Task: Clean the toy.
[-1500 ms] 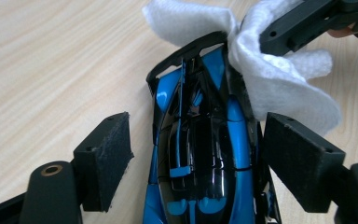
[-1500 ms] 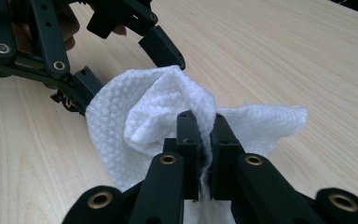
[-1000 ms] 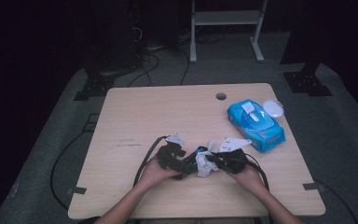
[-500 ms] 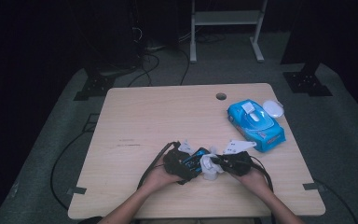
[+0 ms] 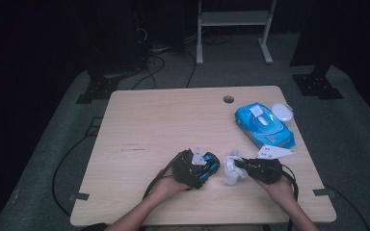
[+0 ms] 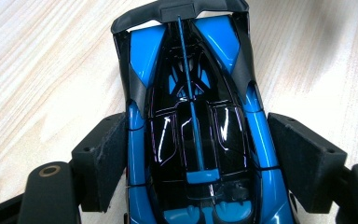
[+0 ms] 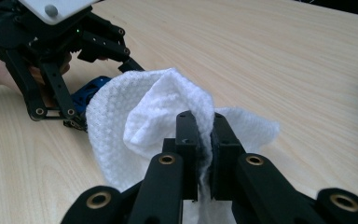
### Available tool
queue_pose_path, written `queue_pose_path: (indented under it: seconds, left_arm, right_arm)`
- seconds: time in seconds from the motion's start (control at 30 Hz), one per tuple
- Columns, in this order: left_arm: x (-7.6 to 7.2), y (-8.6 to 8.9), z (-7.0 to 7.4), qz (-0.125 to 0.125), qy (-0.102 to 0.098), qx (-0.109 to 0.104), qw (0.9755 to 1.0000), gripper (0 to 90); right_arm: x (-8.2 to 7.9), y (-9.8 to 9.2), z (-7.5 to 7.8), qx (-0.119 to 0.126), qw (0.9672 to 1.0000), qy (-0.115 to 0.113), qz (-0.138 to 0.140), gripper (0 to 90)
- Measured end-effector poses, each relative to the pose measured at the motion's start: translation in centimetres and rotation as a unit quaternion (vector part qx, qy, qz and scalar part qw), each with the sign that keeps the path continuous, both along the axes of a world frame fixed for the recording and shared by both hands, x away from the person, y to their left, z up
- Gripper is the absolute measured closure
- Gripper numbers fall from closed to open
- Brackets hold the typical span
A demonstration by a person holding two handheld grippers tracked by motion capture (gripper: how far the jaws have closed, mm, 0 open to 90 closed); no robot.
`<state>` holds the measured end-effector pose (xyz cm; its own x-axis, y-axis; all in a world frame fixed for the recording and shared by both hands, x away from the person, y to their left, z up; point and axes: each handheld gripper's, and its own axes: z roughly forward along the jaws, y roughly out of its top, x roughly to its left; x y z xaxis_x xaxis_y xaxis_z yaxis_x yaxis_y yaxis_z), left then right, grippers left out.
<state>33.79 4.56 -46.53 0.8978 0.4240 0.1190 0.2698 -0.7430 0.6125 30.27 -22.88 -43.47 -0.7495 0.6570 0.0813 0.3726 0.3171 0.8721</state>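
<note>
Near the table's (image 5: 139, 120) front edge, left gripper (image 5: 192, 168) jaws have been closing on the blue toy car (image 6: 193, 135) — right gripper (image 7: 204, 154) pinches the white wipe (image 7: 135, 107) — clamp firm, then wipe lightly.

Dim room, one lit table on grey carpet

Light-wood table (image 5: 173, 125) with a round cable hole (image 5: 228, 99) near its far edge. Grey carpet floor (image 5: 53, 159) beneath, black cables (image 5: 151, 65) trailing across it. White metal frame (image 5: 231, 29) stands behind; black stand bases (image 5: 94, 89) flank the table. Surroundings fall into darkness.
</note>
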Motion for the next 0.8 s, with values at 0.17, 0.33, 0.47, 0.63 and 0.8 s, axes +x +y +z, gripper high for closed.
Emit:
queue_pose_path:
  seconds: [0.17, 0.33, 0.47, 0.63, 0.8]
  left_arm:
    - [0.4, 0.5, 0.3, -0.007, 0.016, -0.029, 0.9994, 27.3]
    - [0.1, 0.3, 0.4, -0.019, 0.002, -0.022, 0.9996, 27.5]
    - [0.1, 0.4, 0.5, -0.024, 0.001, -0.028, 0.9993, 27.6]
    - [0.1, 0.5, 0.7, -0.027, -0.001, -0.034, 0.9991, 27.7]
    - [0.4, 0.6, 1.1, -0.026, -0.001, -0.039, 0.9989, 27.8]
  right_arm:
    - [-0.3, -0.4, 0.6, 0.022, 0.9997, -0.01, -0.005, 83.6]
    - [-0.5, -1.1, 0.7, 0.031, 0.9993, -0.01, -0.016, 83.6]
    - [-0.4, -1.4, 0.7, 0.04, 0.9989, -0.009, -0.022, 83.6]
    - [-0.4, -1.3, 0.9, 0.043, 0.9988, -0.01, -0.022, 83.6]
    - [-0.3, -1.4, 0.8, 0.042, 0.9988, -0.007, -0.024, 83.6]
